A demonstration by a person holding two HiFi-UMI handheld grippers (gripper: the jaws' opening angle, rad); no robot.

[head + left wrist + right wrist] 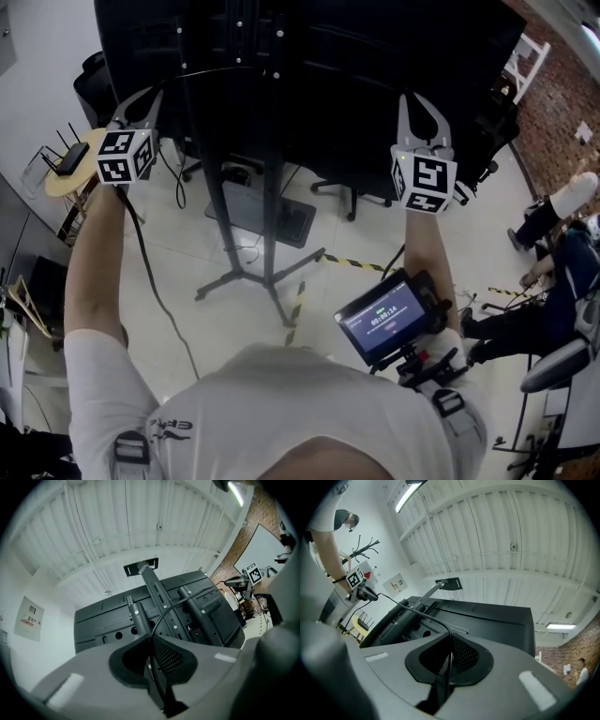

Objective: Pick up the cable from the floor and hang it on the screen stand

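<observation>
A thin black cable (225, 71) is stretched between my two raised grippers, behind the big black screen (375, 56). It arches past the upright poles of the screen stand (272, 187). My left gripper (142, 97) is shut on the cable (161, 616). From there the cable's loose length drops along my left arm toward the floor (155, 281). My right gripper (419, 105) is also shut on the cable (422, 613), which curves away leftward to the left gripper (365, 594). Both grippers point up at the screen's back and the ceiling.
The stand's legs (234, 277) spread over the white floor. A round table with a router (66, 164) is at the left. Behind the stand are an office chair (352, 192) and striped floor tape (352, 262). Seated people (562, 262) are at the right. A small monitor (384, 323) hangs at my chest.
</observation>
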